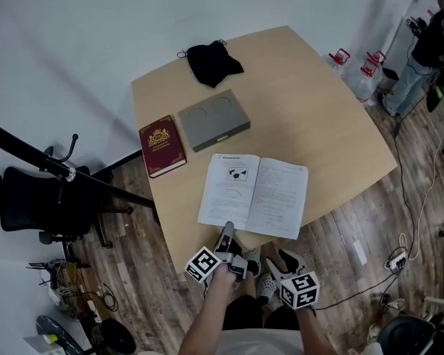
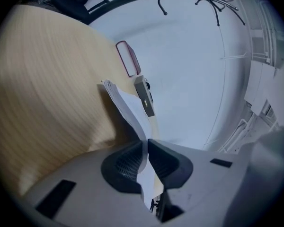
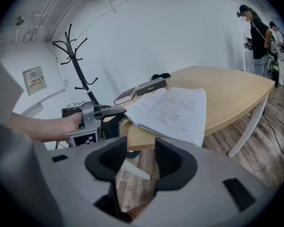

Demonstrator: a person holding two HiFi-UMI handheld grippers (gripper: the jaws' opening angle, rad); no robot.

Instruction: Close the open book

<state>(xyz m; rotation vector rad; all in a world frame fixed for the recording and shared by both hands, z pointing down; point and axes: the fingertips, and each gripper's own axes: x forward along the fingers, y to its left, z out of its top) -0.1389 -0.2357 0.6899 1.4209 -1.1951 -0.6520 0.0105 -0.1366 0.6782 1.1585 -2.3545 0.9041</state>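
The open book point(image 1: 253, 194) lies near the front edge of the wooden table point(image 1: 318, 102). The left gripper point(image 1: 228, 233) has its jaws closed on the book's left pages (a thin bundle of sheets). The right gripper point(image 1: 281, 256) waits just off the table edge, jaws wide apart and holding nothing.

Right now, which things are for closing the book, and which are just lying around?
For the job:
open book
left claw, pinching its pages
right claw, open, holding nothing

Just lying about:
red book
grey box
black cloth
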